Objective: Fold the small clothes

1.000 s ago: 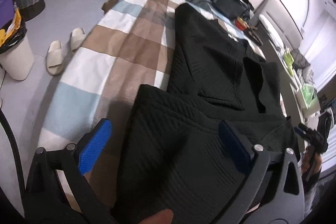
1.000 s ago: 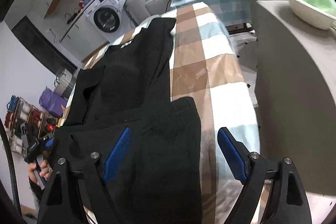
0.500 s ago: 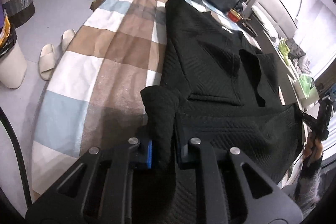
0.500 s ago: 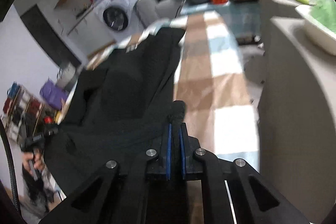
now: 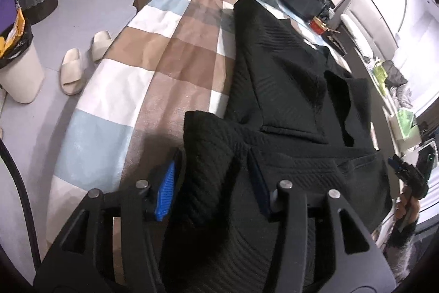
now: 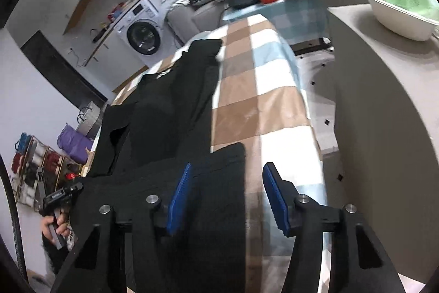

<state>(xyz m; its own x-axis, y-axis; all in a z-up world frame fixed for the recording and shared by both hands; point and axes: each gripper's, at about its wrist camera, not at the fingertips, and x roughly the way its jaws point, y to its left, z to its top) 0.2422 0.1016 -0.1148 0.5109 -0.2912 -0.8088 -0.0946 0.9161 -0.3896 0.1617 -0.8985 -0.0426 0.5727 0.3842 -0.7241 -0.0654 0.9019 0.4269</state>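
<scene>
Checked blanket (image 5: 170,67) is spread over the counter. Black knit garment (image 5: 288,89) is laid lengthwise on it, near hem folded up. Left tongs (image 5: 214,183) are just opened, half-wide, a raised hem corner between the pads. Right tongs (image 6: 227,197) are just opened, hem edge between, not pinched.

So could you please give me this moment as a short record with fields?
surface: checked brown, white and blue cloth
garment: black textured knit garment, lying on the cloth, near hem folded up
left gripper: jaws just opening, garment fold between them
right gripper: jaws just opening, over the garment's corner
floor: pair of cream slippers
</scene>
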